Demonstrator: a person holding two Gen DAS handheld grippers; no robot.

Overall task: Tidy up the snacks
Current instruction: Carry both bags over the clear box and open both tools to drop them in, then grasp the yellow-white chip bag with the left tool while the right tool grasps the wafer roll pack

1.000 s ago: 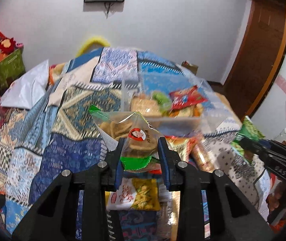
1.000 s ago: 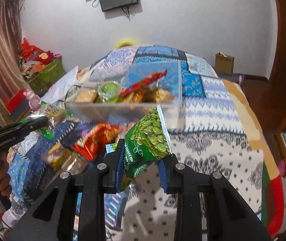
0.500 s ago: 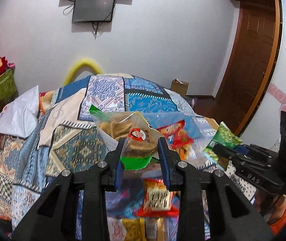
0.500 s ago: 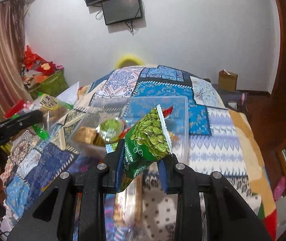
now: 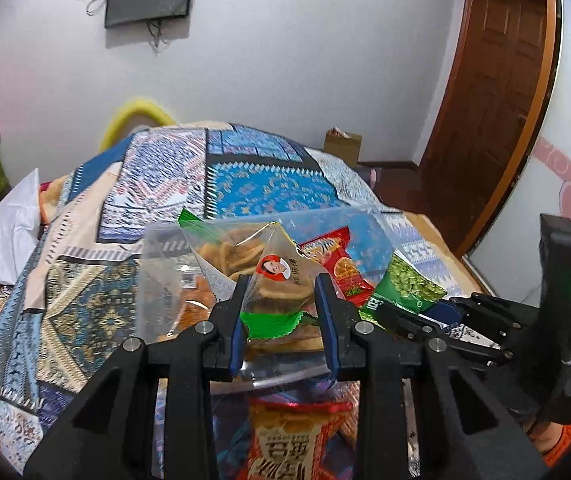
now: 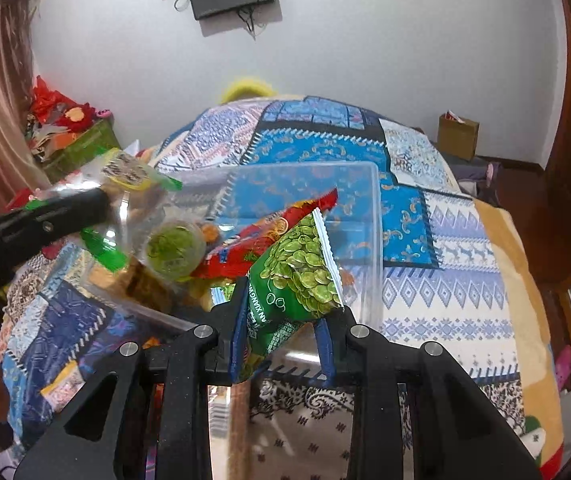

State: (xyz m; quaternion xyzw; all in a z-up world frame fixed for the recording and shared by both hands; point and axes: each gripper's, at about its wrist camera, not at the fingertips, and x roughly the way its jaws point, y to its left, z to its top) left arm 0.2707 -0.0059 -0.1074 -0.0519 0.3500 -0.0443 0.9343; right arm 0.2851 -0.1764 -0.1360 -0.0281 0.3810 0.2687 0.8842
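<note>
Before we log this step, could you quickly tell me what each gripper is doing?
Left gripper: closed on a clear bag of crackers.
Right gripper: closed on a green pea packet.

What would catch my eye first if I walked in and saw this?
Probably the two snack packets held up over the clear plastic box on the patchwork quilt. The left gripper pinches a see-through bag of crackers, and the right gripper grips a green packet of peas. Inside the box lie a red packet and a small green cup.
</note>
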